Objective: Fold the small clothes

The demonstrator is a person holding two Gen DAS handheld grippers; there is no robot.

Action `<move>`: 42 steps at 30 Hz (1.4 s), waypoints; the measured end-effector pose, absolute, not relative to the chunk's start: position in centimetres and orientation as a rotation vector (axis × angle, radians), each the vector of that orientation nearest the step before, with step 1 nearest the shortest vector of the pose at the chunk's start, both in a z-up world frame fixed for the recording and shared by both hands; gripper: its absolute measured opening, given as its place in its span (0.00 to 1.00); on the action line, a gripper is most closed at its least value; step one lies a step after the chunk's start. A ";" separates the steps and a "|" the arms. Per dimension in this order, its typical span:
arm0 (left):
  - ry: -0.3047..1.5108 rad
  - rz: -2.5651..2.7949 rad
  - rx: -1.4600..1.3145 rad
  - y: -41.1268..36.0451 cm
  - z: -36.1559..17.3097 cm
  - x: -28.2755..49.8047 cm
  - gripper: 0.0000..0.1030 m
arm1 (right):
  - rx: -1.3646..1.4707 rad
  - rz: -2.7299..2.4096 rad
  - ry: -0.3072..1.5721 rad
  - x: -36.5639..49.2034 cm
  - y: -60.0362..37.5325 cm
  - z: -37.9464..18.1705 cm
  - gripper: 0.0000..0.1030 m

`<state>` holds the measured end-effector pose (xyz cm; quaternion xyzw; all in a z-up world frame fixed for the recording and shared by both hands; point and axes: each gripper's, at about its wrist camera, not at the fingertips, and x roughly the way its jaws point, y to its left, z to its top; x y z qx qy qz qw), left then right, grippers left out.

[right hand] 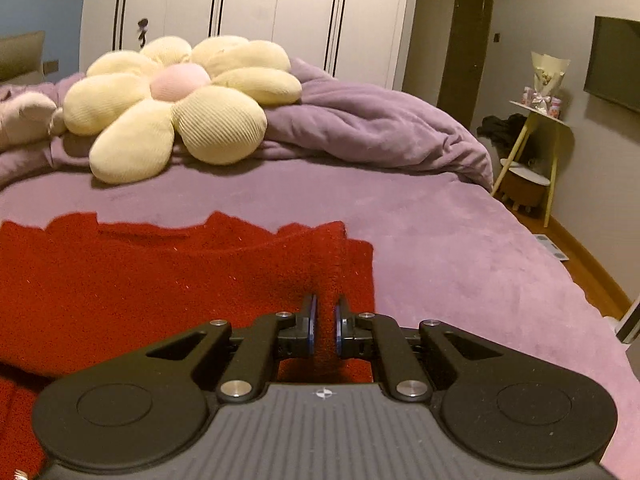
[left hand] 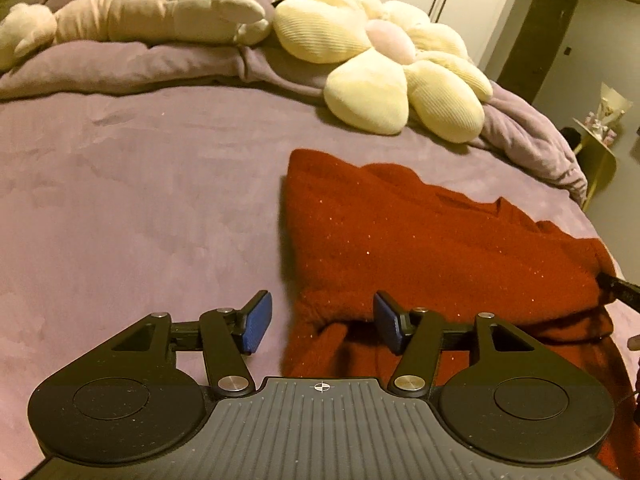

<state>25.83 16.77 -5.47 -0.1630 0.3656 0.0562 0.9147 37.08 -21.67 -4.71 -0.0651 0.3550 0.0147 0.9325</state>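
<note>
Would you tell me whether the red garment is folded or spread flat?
Partly folded: the red garment shows layered edges on the bed, and the right tool pinches one raised fold.

The left gripper, low in the frame's centre, tilts downward with its jaws parted and nothing pinched between the blue pads. The right gripper, also at lower centre and angled down, has its jaws nearly closed, clamping a fold of the red garment.
</note>
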 end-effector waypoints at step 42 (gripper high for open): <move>0.728 0.035 -0.098 7.5 -8.5 34.1 0.77 | 0.004 0.258 0.839 34.6 -21.8 -7.3 0.02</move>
